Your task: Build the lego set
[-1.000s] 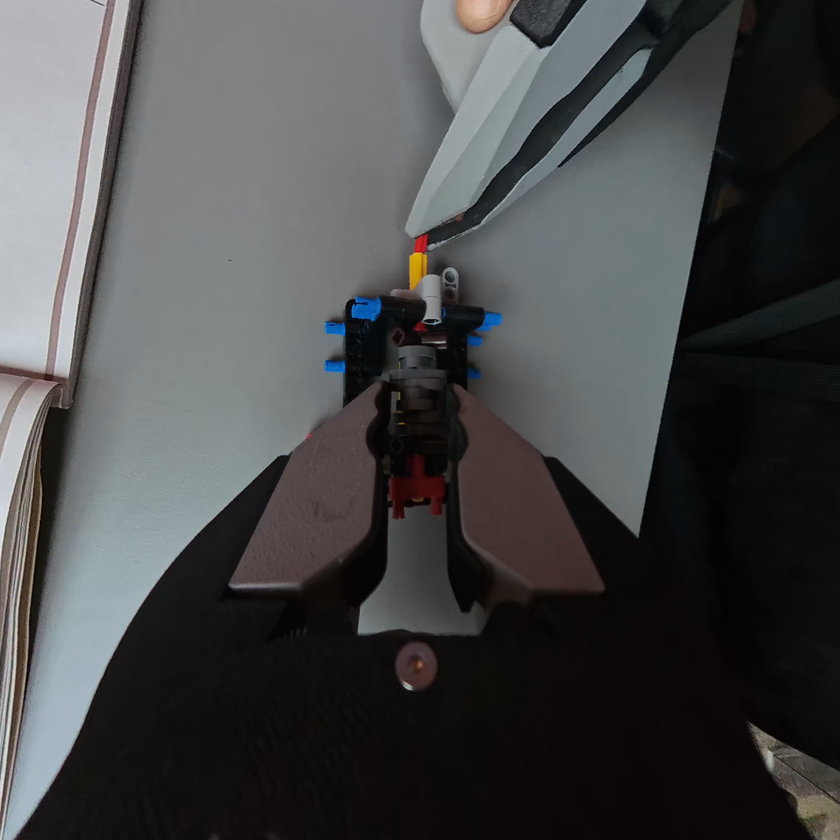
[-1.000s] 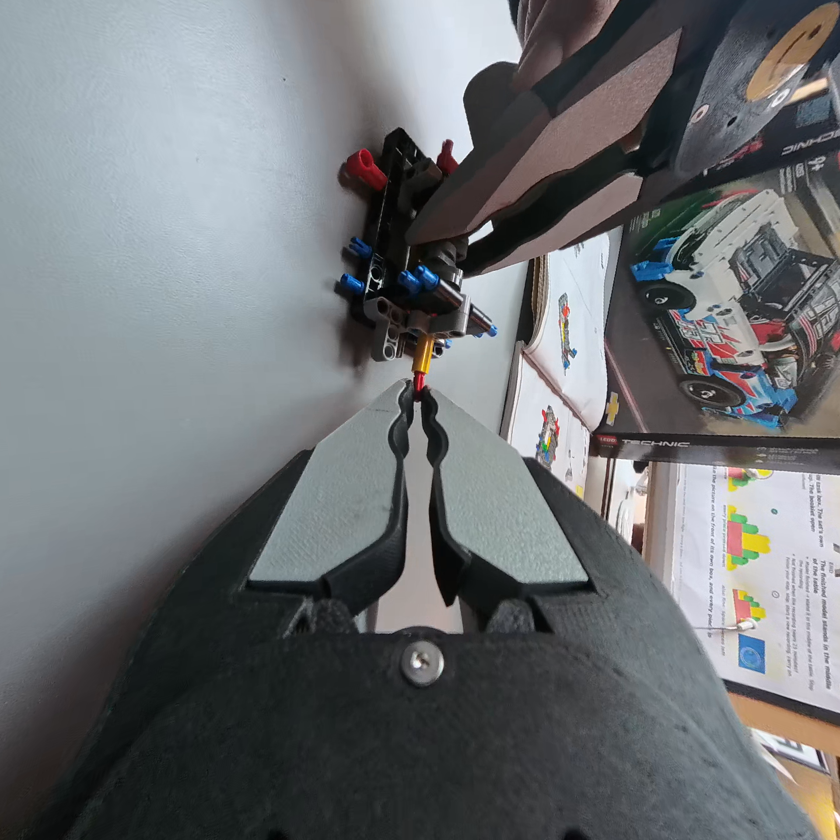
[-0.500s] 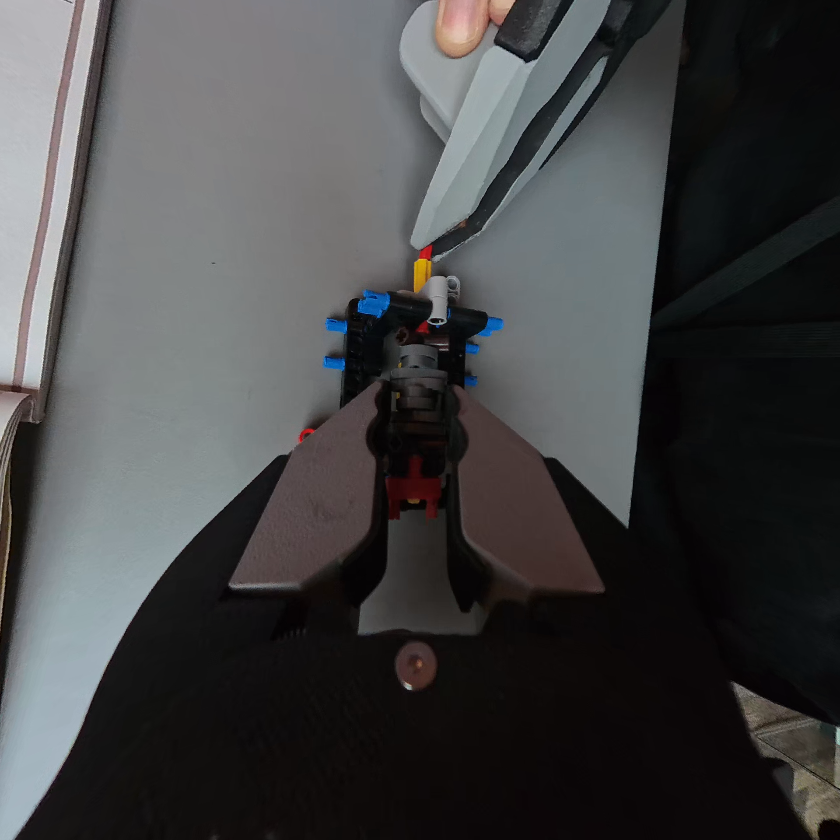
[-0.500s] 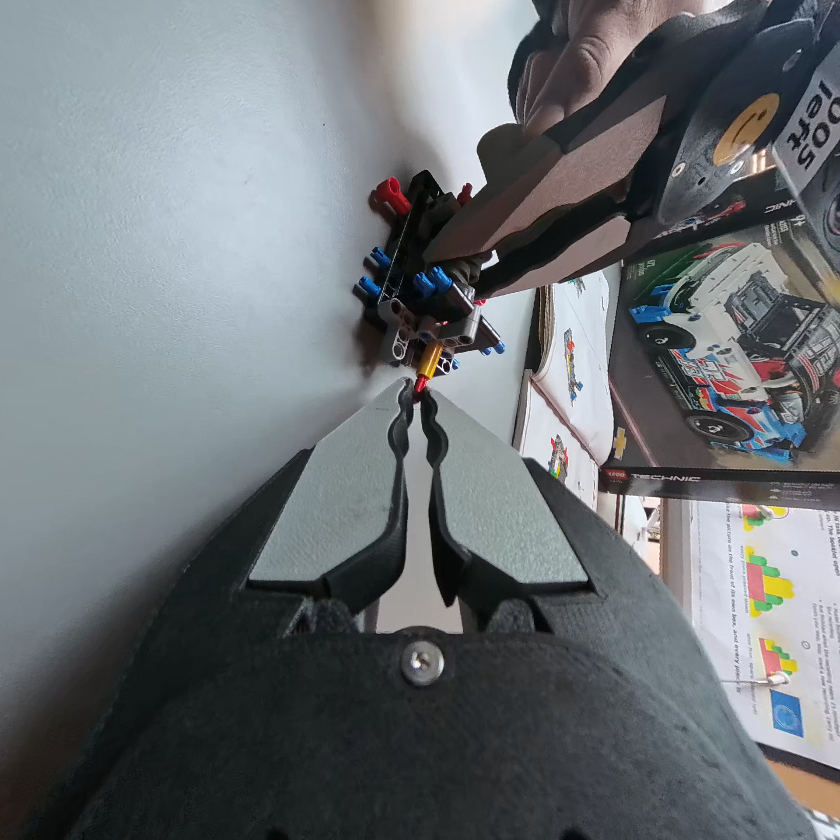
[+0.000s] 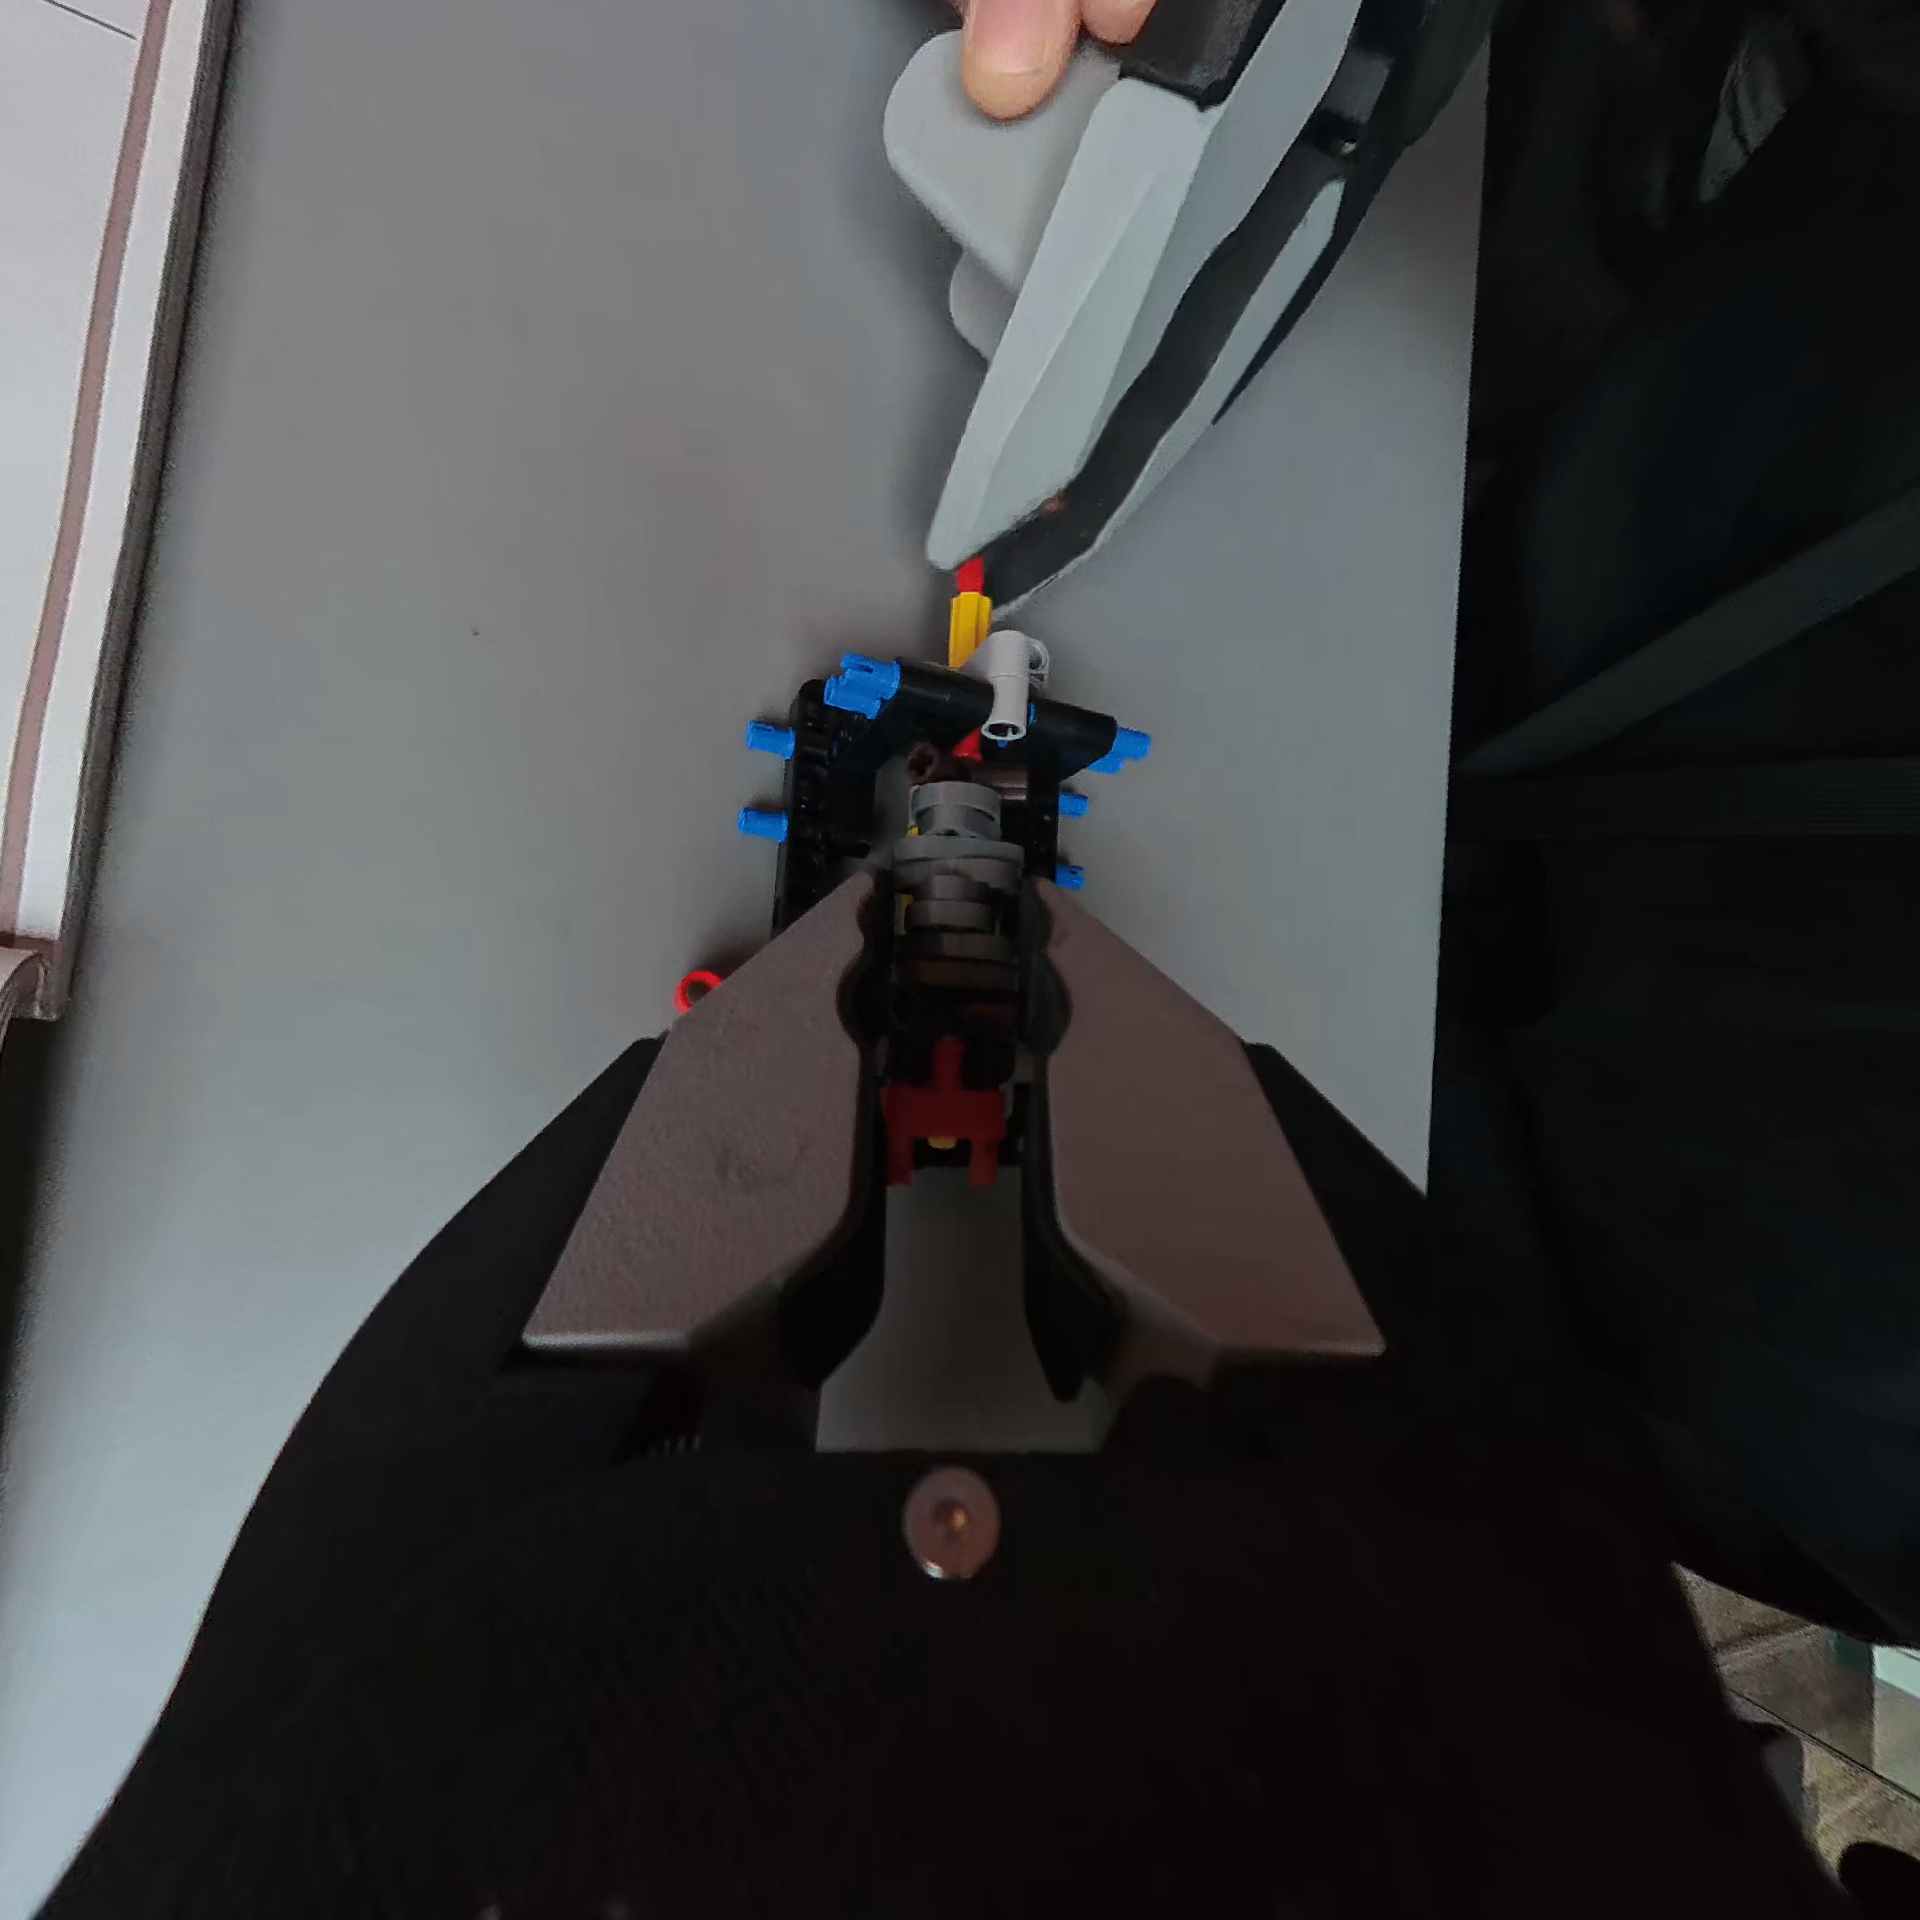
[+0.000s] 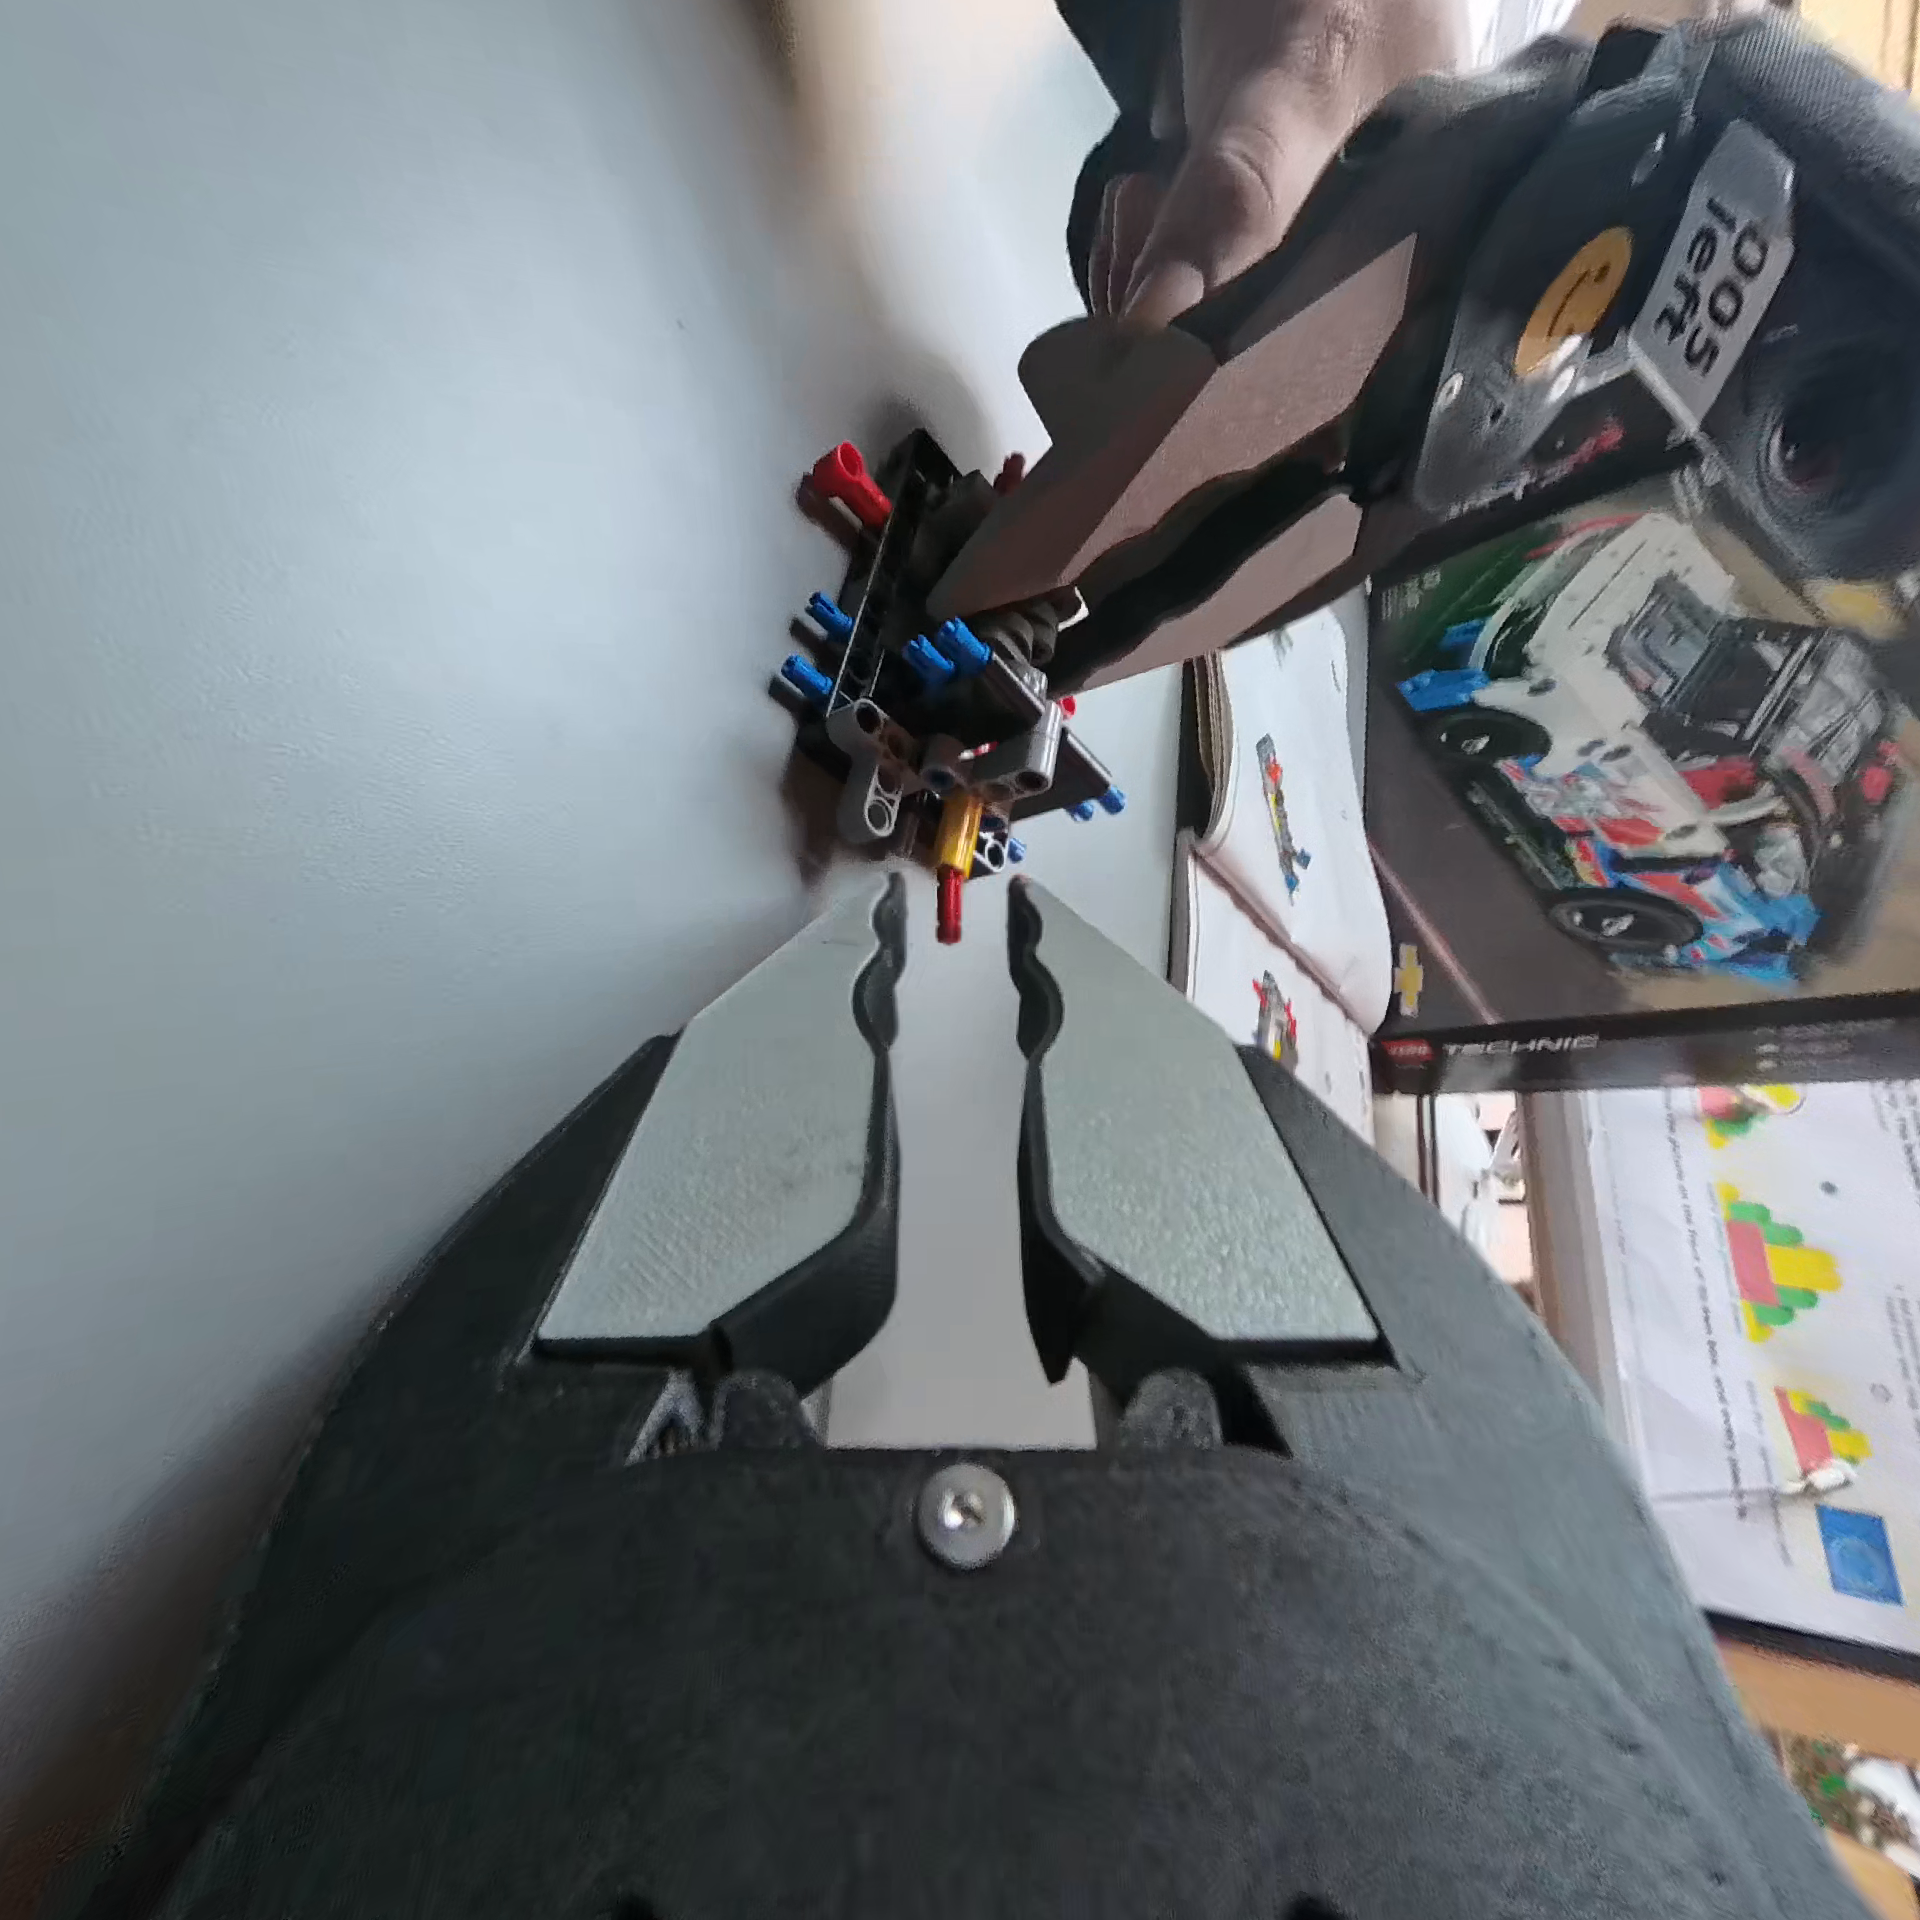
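Right wrist view: the right hand-held gripper (image 6: 954,902) stands open, its two grey fingers either side of the red axle (image 6: 948,907) without touching it; the axle juts from a yellow bush (image 6: 958,833) on the near end of the black Technic frame assembly (image 6: 935,675), which rests on the grey surface (image 6: 364,520). The step in hand appears to be seating this axle into the frame; the next move probably calls for a push along the axle's line or a clean withdrawal, with the frame held steady. The left hand-held gripper (image 5: 954,935), brown-fingered, is closed on the grey gear stack (image 5: 951,873) in the frame's middle, pinning the assembly from the opposite end. The two grippers face each other, meeting at the assembly. A set box (image 6: 1642,810) and an instruction booklet (image 6: 1278,831) lie beyond.
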`<action>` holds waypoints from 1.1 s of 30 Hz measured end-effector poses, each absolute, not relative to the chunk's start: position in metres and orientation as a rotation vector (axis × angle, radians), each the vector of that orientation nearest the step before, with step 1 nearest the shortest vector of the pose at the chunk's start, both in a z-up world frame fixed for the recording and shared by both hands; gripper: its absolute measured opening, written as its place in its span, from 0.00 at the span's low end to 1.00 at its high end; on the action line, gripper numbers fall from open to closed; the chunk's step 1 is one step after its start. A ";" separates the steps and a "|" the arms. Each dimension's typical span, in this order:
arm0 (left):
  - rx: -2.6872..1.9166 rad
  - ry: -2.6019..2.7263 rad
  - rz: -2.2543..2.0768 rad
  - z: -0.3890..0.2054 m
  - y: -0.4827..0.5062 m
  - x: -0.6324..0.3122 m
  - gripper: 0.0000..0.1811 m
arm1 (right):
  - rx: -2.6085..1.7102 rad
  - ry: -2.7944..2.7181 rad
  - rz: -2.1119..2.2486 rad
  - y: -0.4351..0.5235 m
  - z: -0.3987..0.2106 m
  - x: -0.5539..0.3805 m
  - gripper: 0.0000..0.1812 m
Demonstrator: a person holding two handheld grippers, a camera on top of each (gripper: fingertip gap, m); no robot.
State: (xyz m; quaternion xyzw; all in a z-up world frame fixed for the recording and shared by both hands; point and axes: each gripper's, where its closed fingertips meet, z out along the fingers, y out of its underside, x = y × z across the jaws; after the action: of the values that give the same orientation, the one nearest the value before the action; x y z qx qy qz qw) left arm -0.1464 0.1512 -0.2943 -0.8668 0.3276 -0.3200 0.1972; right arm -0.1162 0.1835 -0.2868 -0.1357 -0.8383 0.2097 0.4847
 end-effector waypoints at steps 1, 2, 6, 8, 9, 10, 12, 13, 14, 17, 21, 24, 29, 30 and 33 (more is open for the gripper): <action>-2.423 0.919 -0.897 -0.294 0.152 -0.146 0.12 | -0.366 -2.043 0.505 0.187 -0.288 -0.116 0.11; -2.420 0.925 -0.894 -0.294 0.153 -0.145 0.12 | -0.406 -2.042 0.513 0.190 -0.287 -0.116 0.15; -2.423 0.944 -0.869 -0.294 0.153 -0.146 0.12 | -0.624 -2.093 0.715 0.193 -0.286 -0.102 0.12; -2.415 0.955 -0.860 -0.295 0.153 -0.146 0.12 | -0.775 -2.078 0.870 0.197 -0.279 -0.099 0.10; -2.414 0.951 -0.867 -0.294 0.154 -0.145 0.12 | -0.856 -2.074 0.953 0.199 -0.275 -0.100 0.09; -2.414 0.943 -0.879 -0.294 0.154 -0.145 0.12 | -0.933 -2.077 1.036 0.199 -0.273 -0.101 0.13; -2.408 0.942 -0.887 -0.294 0.154 -0.144 0.12 | -0.994 -2.146 1.168 0.194 -0.274 -0.101 0.13; -2.408 0.944 -0.886 -0.294 0.155 -0.144 0.12 | -0.999 -2.178 1.193 0.193 -0.276 -0.101 0.12; -2.407 0.949 -0.882 -0.294 0.154 -0.144 0.12 | -1.014 -2.201 1.200 0.194 -0.279 -0.102 0.11; -2.405 0.948 -0.878 -0.294 0.155 -0.144 0.12 | -1.073 -2.232 1.244 0.195 -0.281 -0.105 0.04; -2.403 0.946 -0.878 -0.295 0.154 -0.144 0.12 | -1.119 -2.290 1.252 0.193 -0.287 -0.106 0.10; -2.403 0.949 -0.875 -0.295 0.154 -0.144 0.12 | -1.130 -2.332 1.282 0.189 -0.289 -0.105 0.07; -2.400 0.950 -0.877 -0.295 0.154 -0.144 0.12 | -1.121 -2.349 1.259 0.186 -0.291 -0.106 0.02; -2.400 0.952 -0.876 -0.295 0.154 -0.144 0.12 | -1.122 -2.350 1.259 0.185 -0.292 -0.106 0.01; -2.398 0.957 -0.872 -0.295 0.154 -0.144 0.12 | -1.114 -2.353 1.246 0.184 -0.292 -0.107 0.01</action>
State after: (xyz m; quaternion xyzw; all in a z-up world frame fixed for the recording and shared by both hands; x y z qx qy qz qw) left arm -0.1439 0.1542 -0.2948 -0.8610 0.3435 -0.3130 0.2069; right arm -0.1067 0.1840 -0.2920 -0.3828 -0.8087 0.4281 0.1276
